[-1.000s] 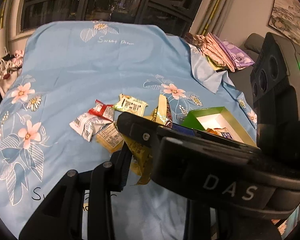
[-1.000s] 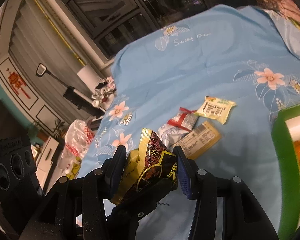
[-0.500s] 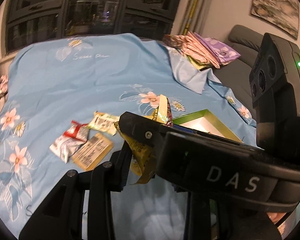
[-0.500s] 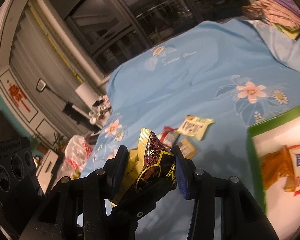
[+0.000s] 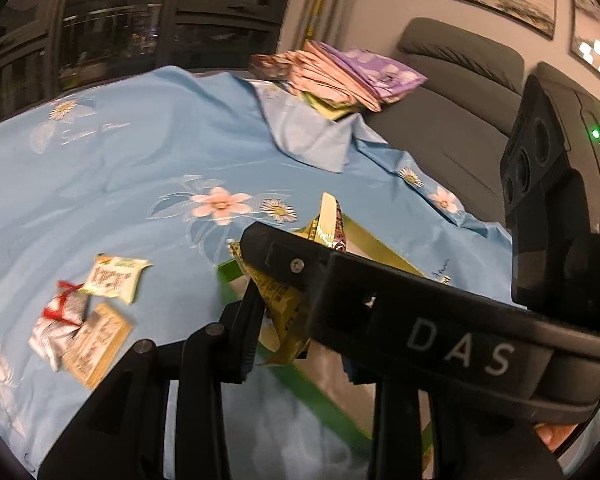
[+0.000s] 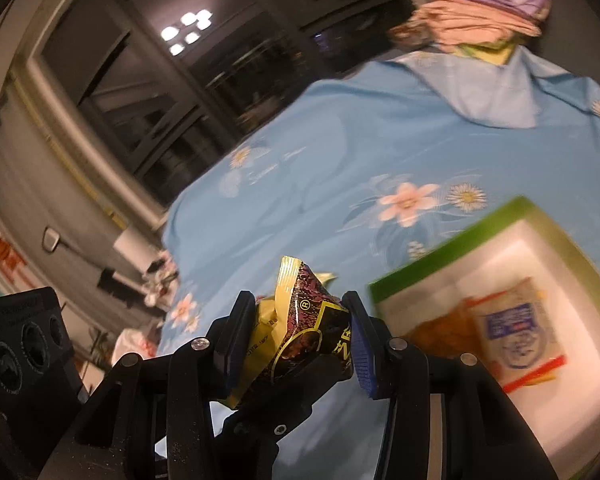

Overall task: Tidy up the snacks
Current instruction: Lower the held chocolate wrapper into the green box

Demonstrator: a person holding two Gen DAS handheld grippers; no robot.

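Note:
My right gripper (image 6: 298, 312) is shut on a dark maroon and gold snack packet (image 6: 304, 332). A yellow packet (image 6: 260, 328) is squeezed beside it against the left finger. In the left wrist view that yellow packet (image 5: 280, 308) lies against the one visible finger of my left gripper (image 5: 288, 320). The right gripper's black body marked DAS (image 5: 440, 344) hides the other finger. The green box (image 6: 440, 256) with a white inside lies just right of the held packets. It holds an orange packet (image 6: 440, 324) and a white-blue one (image 6: 516, 332). Three loose packets (image 5: 96, 312) lie on the cloth at the left.
A light blue flowered cloth (image 5: 140, 180) covers the surface. Folded pink and purple fabrics (image 5: 340, 76) are piled at its far right corner, beside a grey sofa (image 5: 460, 92). Dark windows stand behind. The green box's rim (image 5: 320, 396) runs under both grippers.
Both grippers have swung to the right together, keeping their packets. The green box has come closer and larger. The loose packets have slid off to the left of the view.

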